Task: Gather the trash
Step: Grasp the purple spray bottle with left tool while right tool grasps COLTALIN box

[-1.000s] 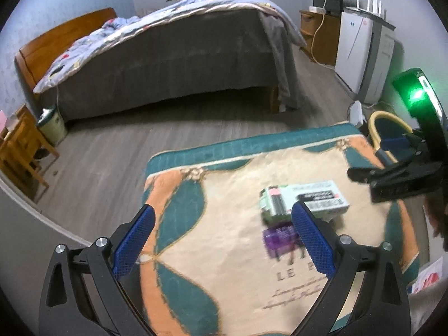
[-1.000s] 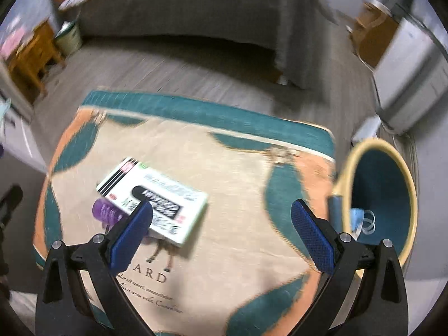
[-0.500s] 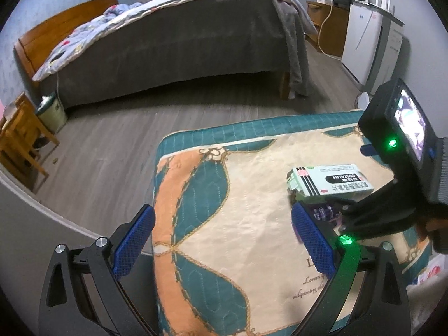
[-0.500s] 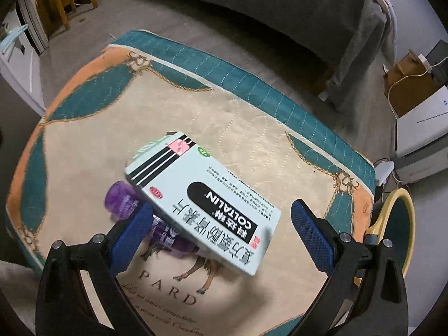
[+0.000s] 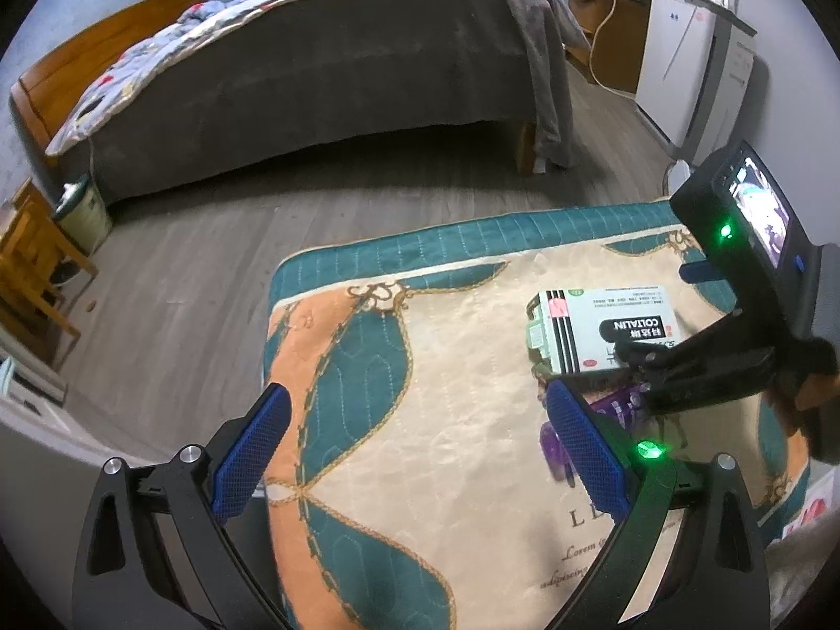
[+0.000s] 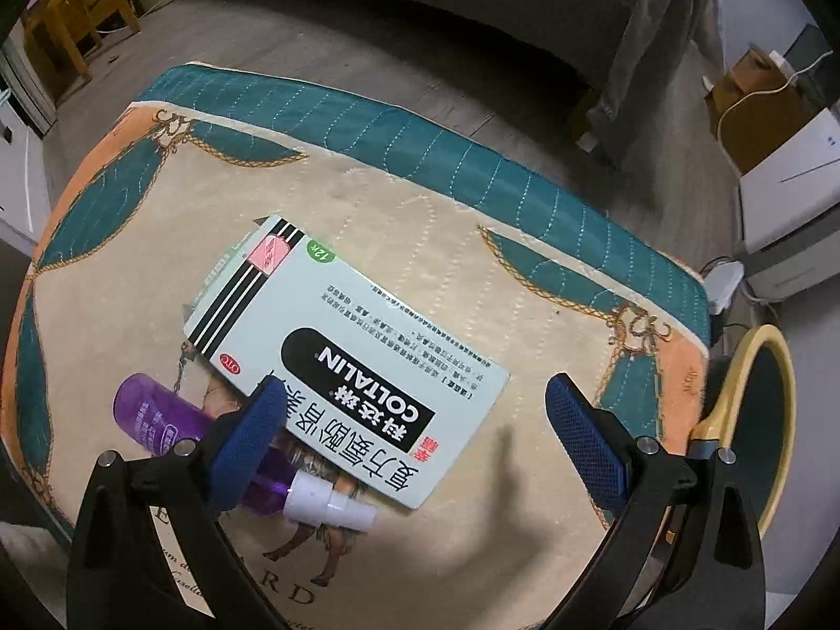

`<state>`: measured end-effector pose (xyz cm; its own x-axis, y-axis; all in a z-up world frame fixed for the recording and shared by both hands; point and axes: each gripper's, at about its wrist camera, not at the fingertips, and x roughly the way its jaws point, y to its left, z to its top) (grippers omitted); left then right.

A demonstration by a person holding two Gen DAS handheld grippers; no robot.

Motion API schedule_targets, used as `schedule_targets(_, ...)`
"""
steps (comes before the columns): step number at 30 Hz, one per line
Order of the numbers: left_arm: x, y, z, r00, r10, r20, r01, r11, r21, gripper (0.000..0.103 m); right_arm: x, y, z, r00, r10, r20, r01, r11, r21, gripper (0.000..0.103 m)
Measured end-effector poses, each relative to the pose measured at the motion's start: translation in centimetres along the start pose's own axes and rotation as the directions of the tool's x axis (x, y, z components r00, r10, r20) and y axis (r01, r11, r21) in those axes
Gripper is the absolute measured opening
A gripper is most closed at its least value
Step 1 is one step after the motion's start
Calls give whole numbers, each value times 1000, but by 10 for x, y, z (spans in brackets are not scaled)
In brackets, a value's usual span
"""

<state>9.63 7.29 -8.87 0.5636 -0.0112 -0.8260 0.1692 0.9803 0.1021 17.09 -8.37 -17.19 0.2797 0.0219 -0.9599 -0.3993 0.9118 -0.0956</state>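
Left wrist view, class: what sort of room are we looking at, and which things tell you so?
Most likely a bedroom in a home. A bed with a rumpled quilt and a wooden headboard fills the back, a patterned mat lies in front, and the floor is wood plank.

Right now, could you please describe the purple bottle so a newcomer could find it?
On the patterned mat, find the white medicine box. The purple bottle lies tucked against its near edge, on its side: the only translucent purple item, with a white spray nozzle.
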Motion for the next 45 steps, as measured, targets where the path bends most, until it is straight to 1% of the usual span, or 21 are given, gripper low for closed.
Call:
schedule_targets(1,1,1,1,1000,2,0,-2,1000,-1,97,-1,1,1,1000,20,0,-20,1000,-18,97)
schedule_targets(3,3,3,3,1000,-4,0,4,1000,-10,97,-3,10,3,998,55,11,-54,994,-99,97)
schedule_targets(5,6,6,6,1000,-12,0,12,1000,-26,97,-3,23,2,998,51,20,-47,985,-167,97)
schedule_targets(7,11,9,10,1000,-12,-7,12,999,-39,97,3,30,4,999,32,13,-29,980,-197,97)
schedule_targets(9,15,10,11,1000,-12,-14,11,999,-48,97,9,32,6,999,46,2,-45,978,-202,97)
schedule_targets(11,19,10,13,1000,-18,-21,17,999,-50,97,13,32,9,999,34,3,-33,979,-204,97)
schedule_targets(14,23,9,14,999,-18,-29,17,999,-37,97,19,26,15,1000,19,8,-18,984,-178,97)
schedule_targets(19,30,8,19,998,-39,-42,37,998,-49,97,27,9,22,1000,-5,12,6,993,-115,97)
schedule_targets(22,33,4,22,998,-53,-45,51,998,-40,97,29,-3,26,1000,3,11,-2,996,-86,97)
schedule_targets(24,36,0,23,997,-59,-52,58,998,-28,97,34,-10,28,1000,10,-7,-10,998,-69,97)
schedule_targets(26,39,-4,23,996,-61,-60,60,998,-19,97,37,-19,28,999,33,-20,-34,999,-34,97)
schedule_targets(28,42,-8,23,995,-73,-68,72,997,-14,97,37,-30,28,999,45,-27,-44,999,13,92)
schedule_targets(29,43,-11,23,994,-82,-73,81,997,-13,97,37,-36,29,998,59,-24,-58,998,37,82)
schedule_targets(33,48,-26,19,988,-125,-93,128,992,21,97,36,-60,28,998,55,-34,-50,989,136,80)
schedule_targets(35,50,-39,15,980,-168,-103,174,983,56,97,37,-71,26,998,50,-41,-42,984,170,80)
schedule_targets(37,53,-57,9,969,-215,-123,228,968,108,97,36,-80,22,998,46,-49,-35,980,194,80)
schedule_targets(39,57,-75,3,960,-237,-148,260,952,162,95,34,-84,18,998,33,-54,-22,980,199,80)
schedule_targets(42,64,-106,-7,948,-248,-200,296,918,265,94,24,-89,8,999,26,-48,-16,977,211,80)
schedule_targets(43,64,-113,-9,946,-246,-209,300,910,287,93,22,-91,5,999,24,-44,-14,977,213,80)
schedule_targets(45,68,-125,-13,943,-239,-233,307,894,327,85,18,-94,0,999,18,-39,-9,978,207,80)
